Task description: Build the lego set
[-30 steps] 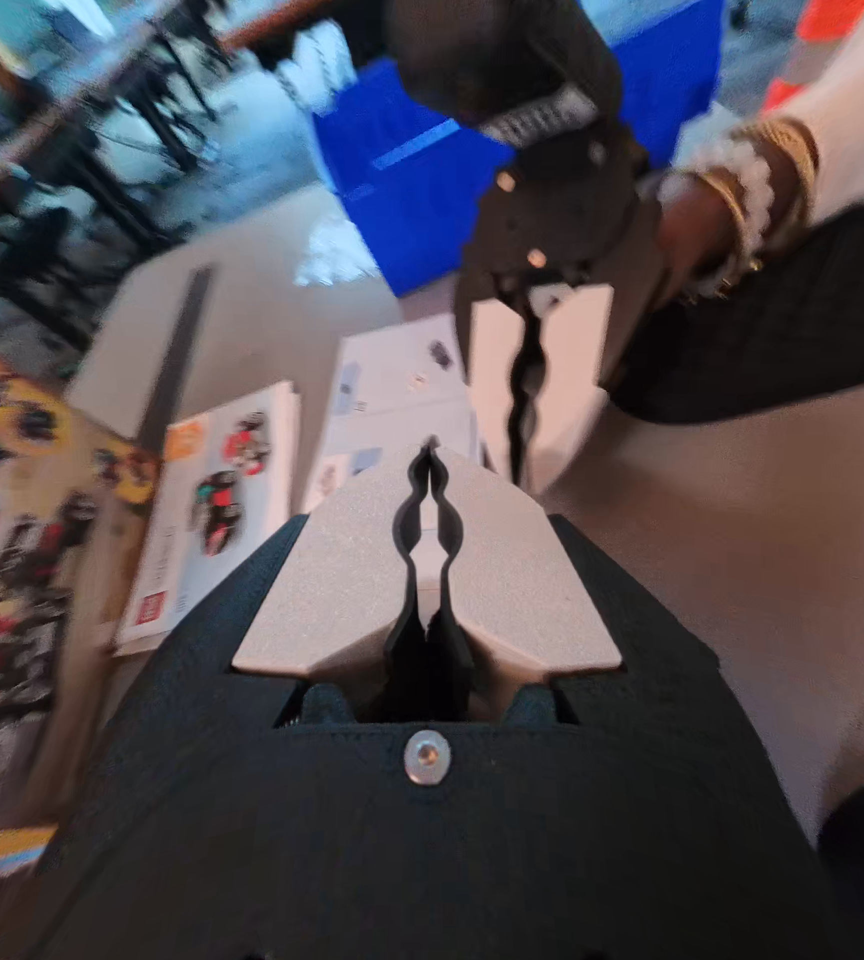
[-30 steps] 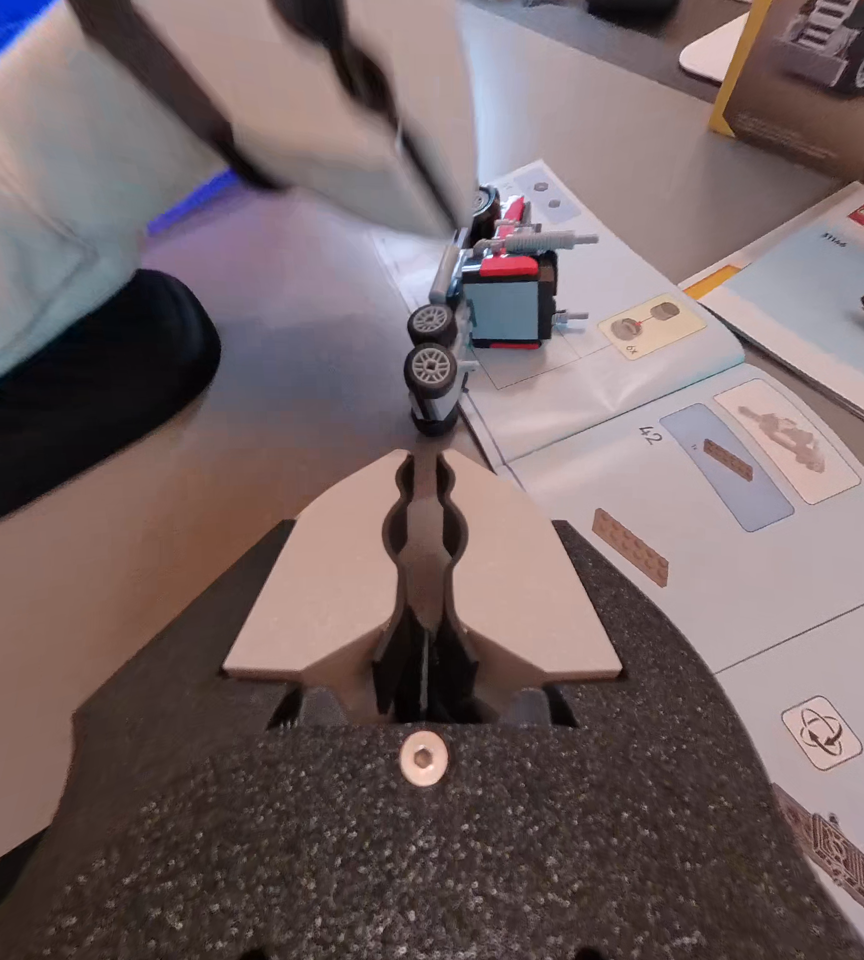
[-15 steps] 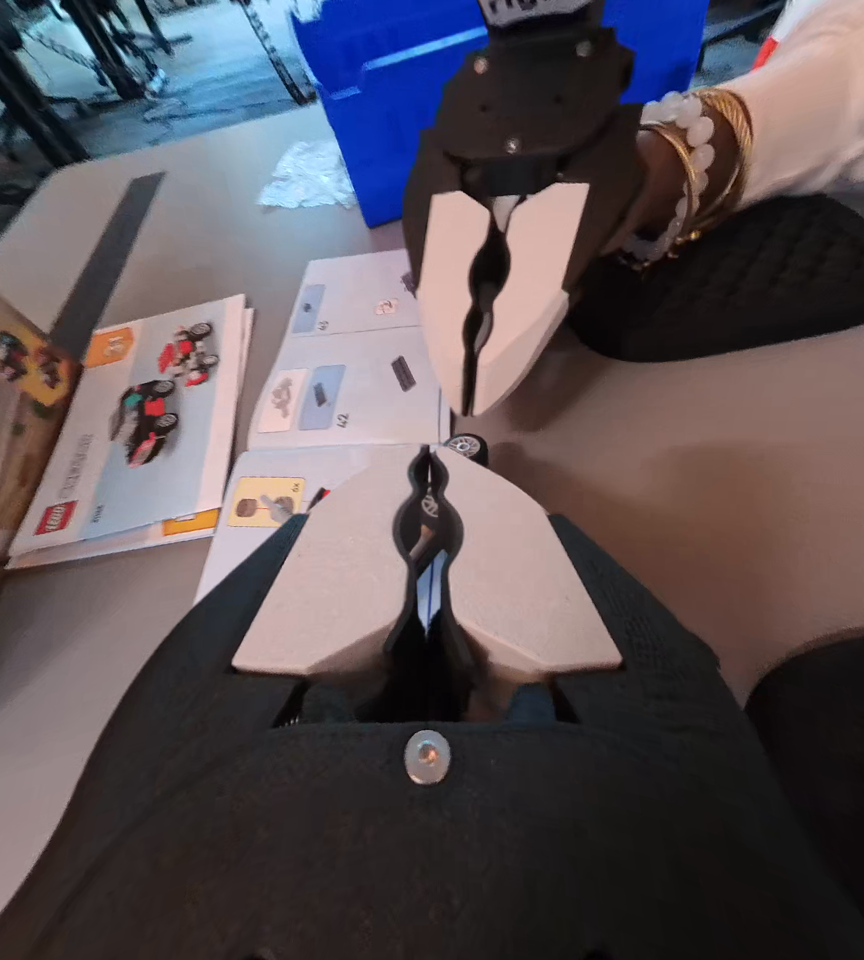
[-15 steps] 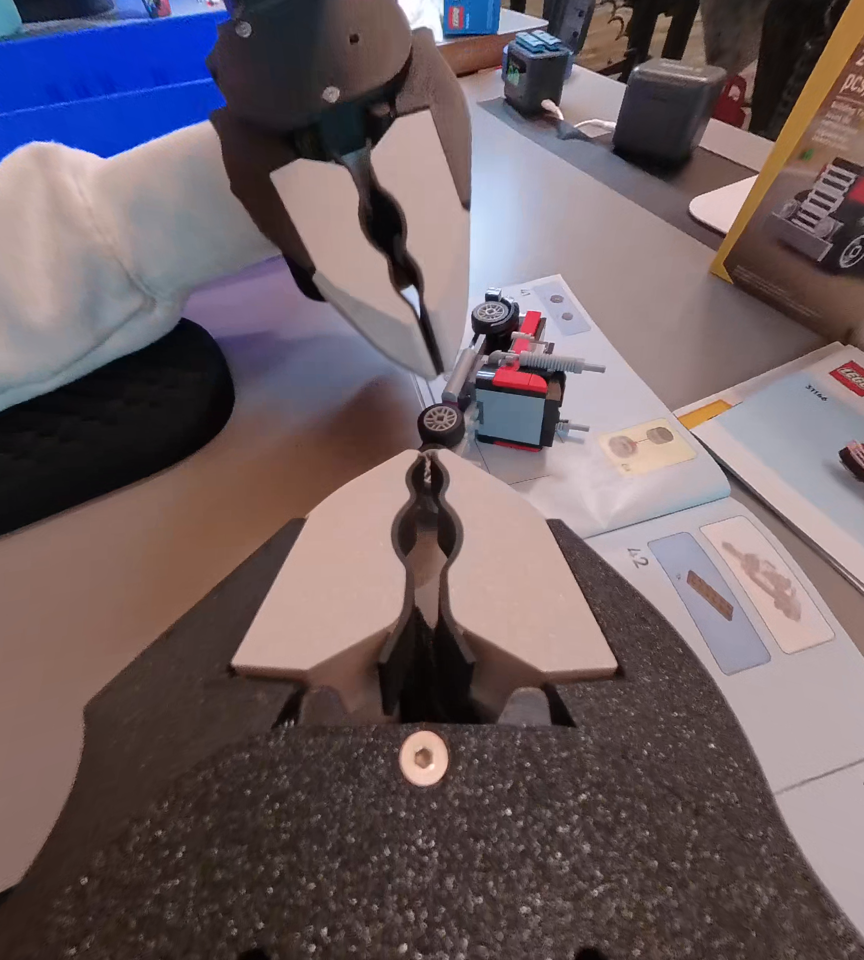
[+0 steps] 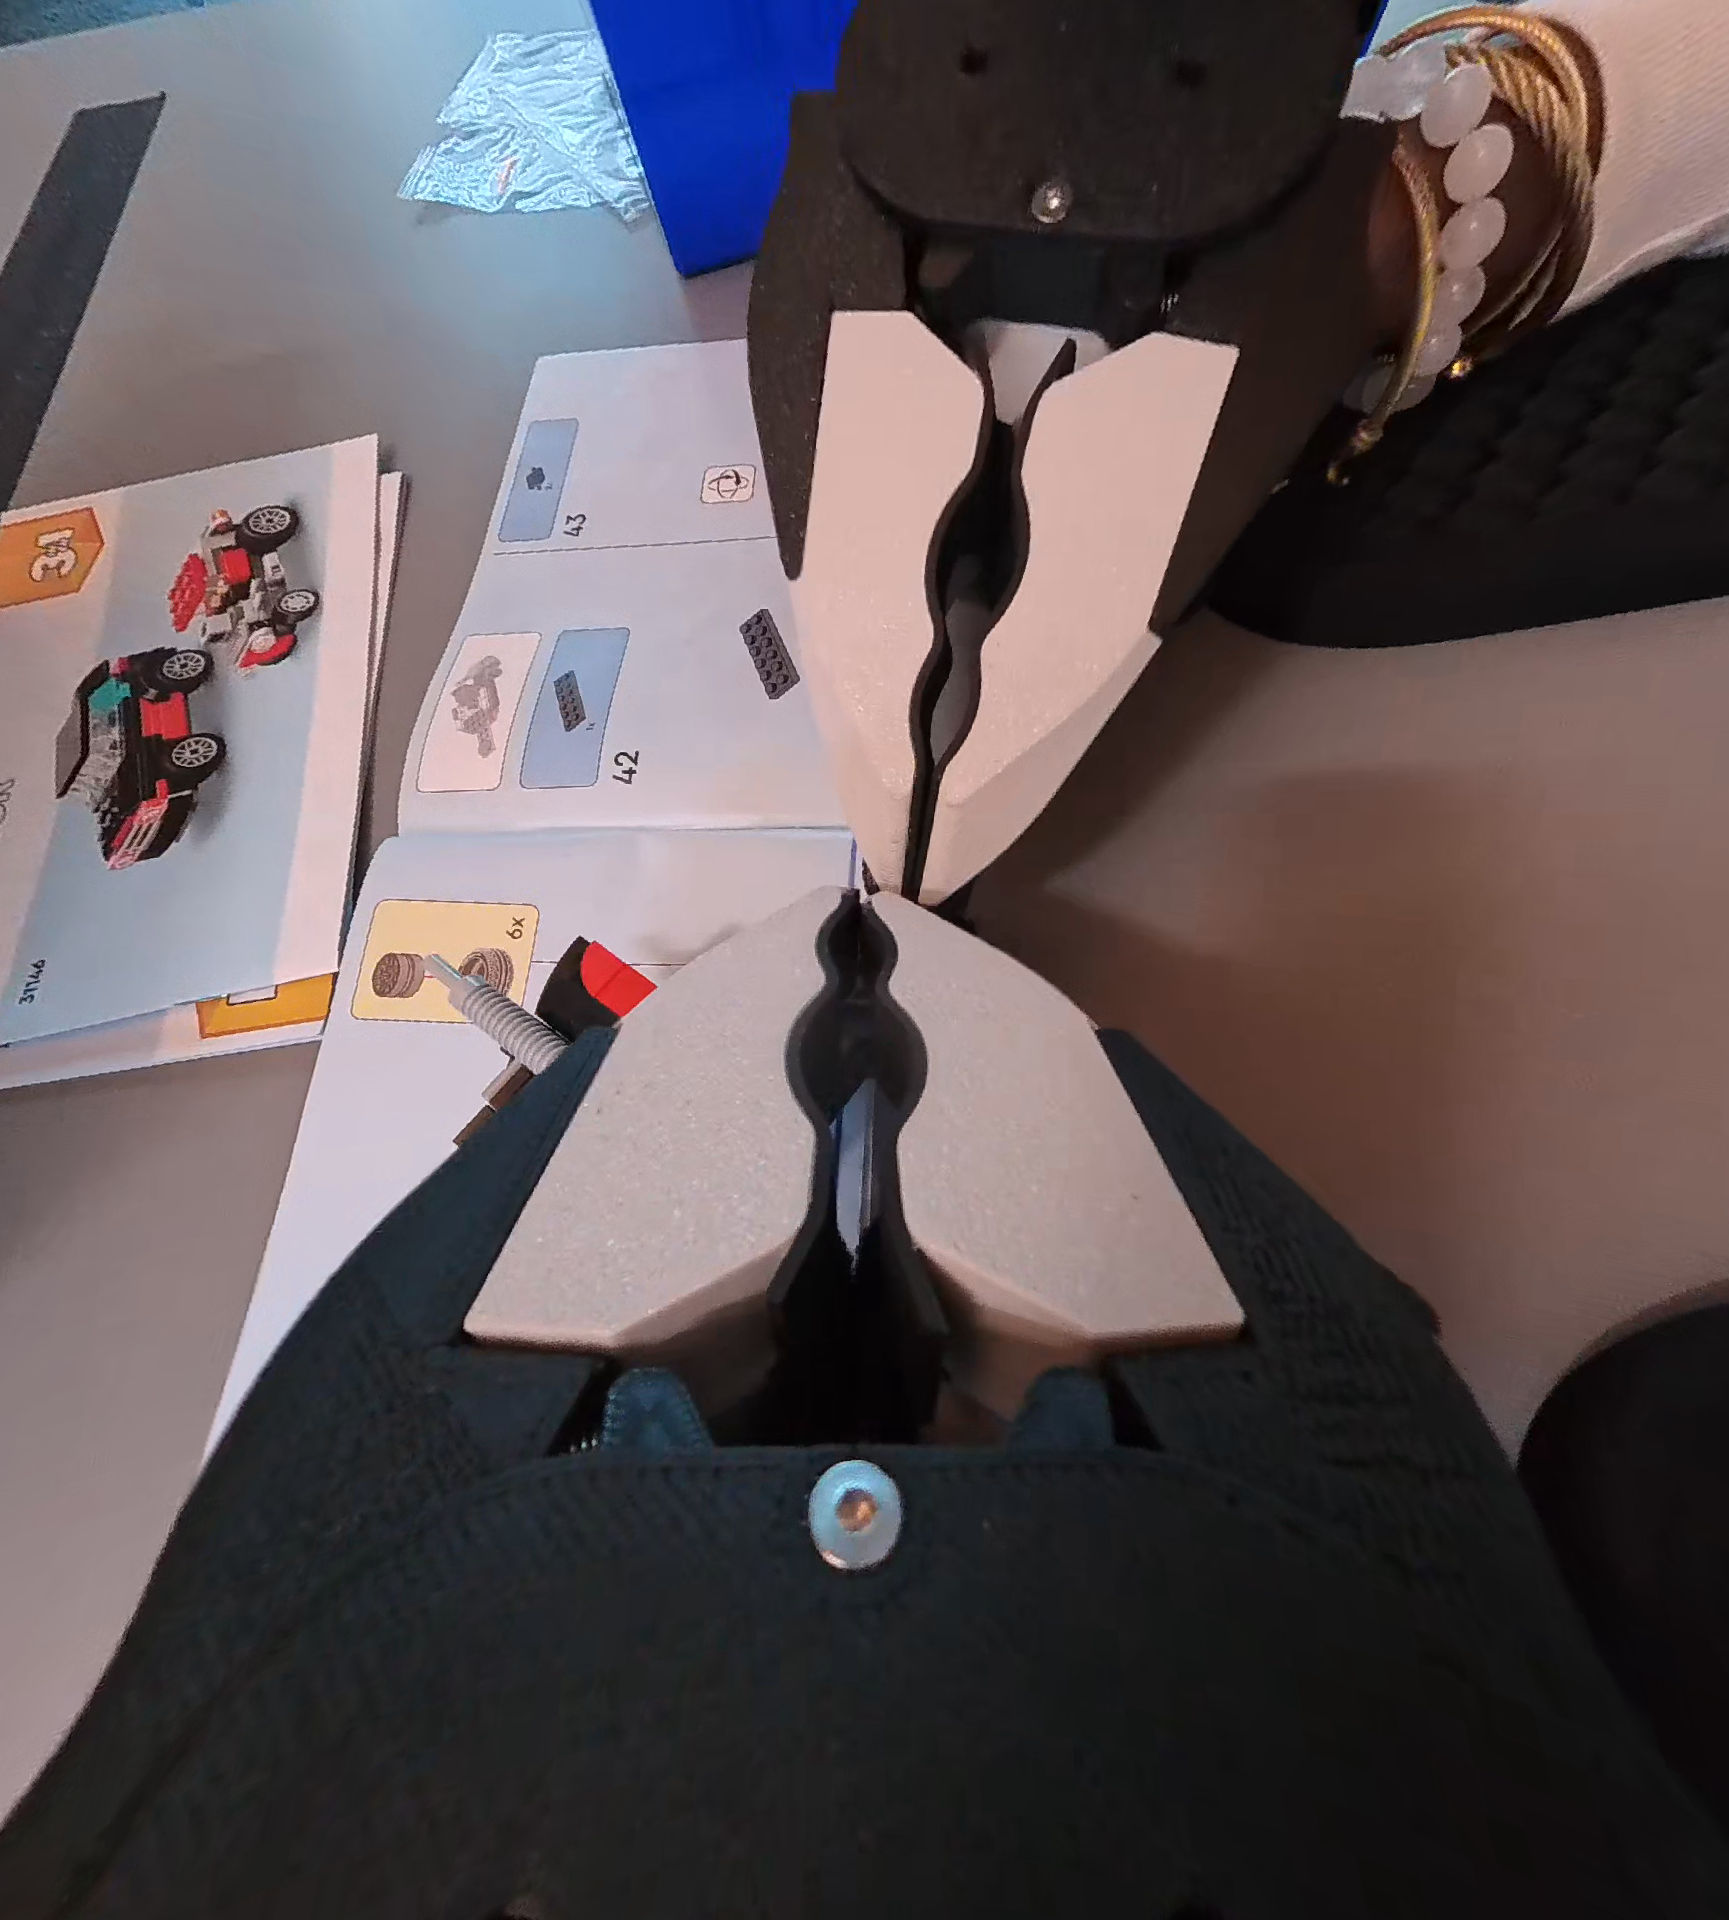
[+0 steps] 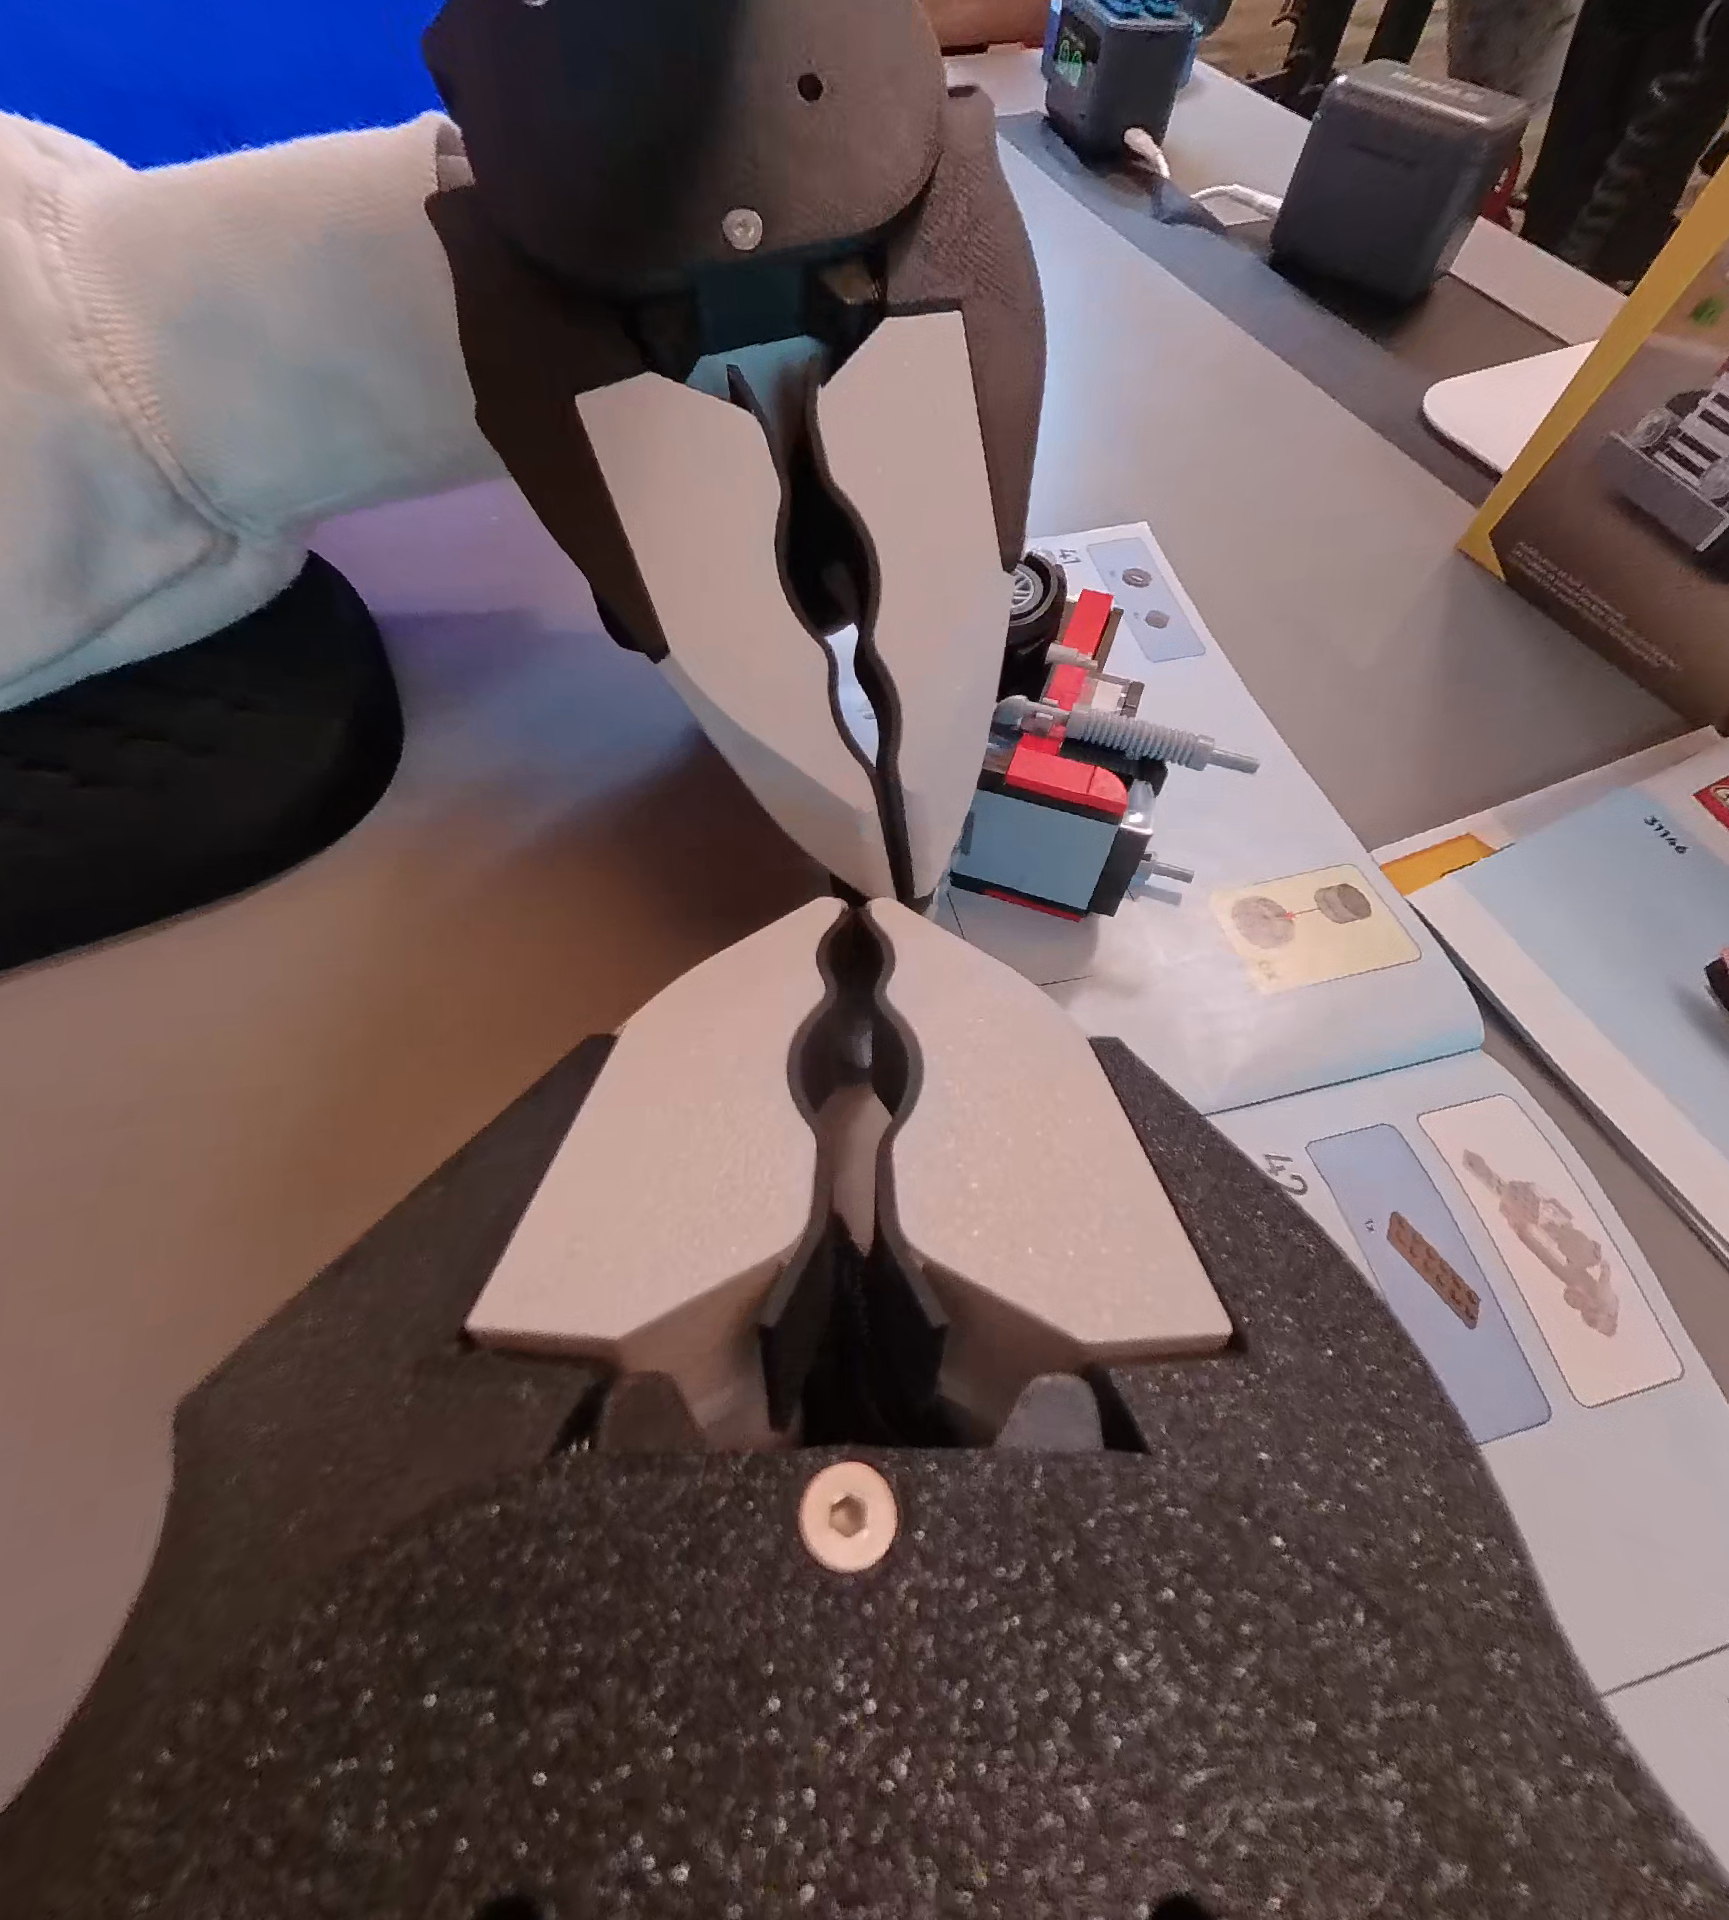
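A partly built lego truck (image 6: pixel 1057 800), red, light blue and black with grey wheels, lies on its side on the open instruction booklet (image 6: pixel 1286 1029). In the left wrist view only its red corner (image 5: pixel 611 982) and a grey screw part show beside my gripper. My left gripper (image 5: pixel 855 906) is shut, its tips just left of the truck; it also shows in the right wrist view (image 6: pixel 891 883). My right gripper (image 6: pixel 855 916) is shut and meets it tip to tip; it also shows in the left wrist view (image 5: pixel 917 883). What lies under the tips is hidden.
A closed booklet (image 5: pixel 133 748) lies left of the open one. The lego box (image 6: pixel 1691 395) stands at the back right, with grey devices (image 6: pixel 1390 197) behind. A blue bin (image 5: pixel 714 125), a clear plastic bag (image 5: pixel 527 135) and black wrist pads (image 5: pixel 1566 468) (image 6: pixel 112 769) are around. Less than 4 cm separates the two grippers' tips.
Both grippers have come down and toward each other. Their tips were apart above the truck's wheels and now meet at the truck's left end. Both stay shut.
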Demonstrator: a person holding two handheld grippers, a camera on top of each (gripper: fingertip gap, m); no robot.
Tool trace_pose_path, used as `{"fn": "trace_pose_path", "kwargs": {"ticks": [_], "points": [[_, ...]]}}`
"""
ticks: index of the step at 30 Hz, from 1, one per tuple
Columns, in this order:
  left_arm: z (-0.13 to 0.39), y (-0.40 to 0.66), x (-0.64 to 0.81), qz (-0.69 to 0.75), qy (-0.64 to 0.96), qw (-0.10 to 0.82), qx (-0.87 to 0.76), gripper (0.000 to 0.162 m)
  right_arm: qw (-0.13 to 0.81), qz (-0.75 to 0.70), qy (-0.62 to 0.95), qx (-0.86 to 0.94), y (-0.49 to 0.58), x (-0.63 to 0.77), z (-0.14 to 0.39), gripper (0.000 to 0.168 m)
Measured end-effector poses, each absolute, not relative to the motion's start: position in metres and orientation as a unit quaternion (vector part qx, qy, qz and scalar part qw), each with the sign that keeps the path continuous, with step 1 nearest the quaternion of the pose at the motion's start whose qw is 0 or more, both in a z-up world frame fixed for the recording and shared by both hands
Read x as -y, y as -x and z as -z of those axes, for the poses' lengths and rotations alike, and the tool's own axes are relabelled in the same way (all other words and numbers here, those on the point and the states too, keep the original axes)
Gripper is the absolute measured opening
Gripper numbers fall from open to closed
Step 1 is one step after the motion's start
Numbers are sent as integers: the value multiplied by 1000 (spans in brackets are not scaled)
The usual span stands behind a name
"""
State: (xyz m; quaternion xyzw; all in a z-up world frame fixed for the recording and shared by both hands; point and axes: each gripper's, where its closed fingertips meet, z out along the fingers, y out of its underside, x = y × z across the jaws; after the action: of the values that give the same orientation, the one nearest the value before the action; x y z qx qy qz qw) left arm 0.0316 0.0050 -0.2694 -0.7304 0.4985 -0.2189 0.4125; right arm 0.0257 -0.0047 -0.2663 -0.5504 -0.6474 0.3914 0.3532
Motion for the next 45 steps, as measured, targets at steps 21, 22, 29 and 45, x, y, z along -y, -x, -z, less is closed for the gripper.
{"fn": "trace_pose_path", "kwargs": {"ticks": [21,22,29,45], "points": [[269,-31,-3,230,729,412,-496,0,346,-424,562,620,-29,3,266,0],[270,-31,-3,230,729,412,-496,0,345,-424,563,620,-29,3,266,0],[270,-31,-2,233,730,410,-495,0,364,-407,559,625,-29,3,267,0],[270,-30,-2,233,732,409,-493,0,382,-386,559,626,-29,4,267,0]]}}
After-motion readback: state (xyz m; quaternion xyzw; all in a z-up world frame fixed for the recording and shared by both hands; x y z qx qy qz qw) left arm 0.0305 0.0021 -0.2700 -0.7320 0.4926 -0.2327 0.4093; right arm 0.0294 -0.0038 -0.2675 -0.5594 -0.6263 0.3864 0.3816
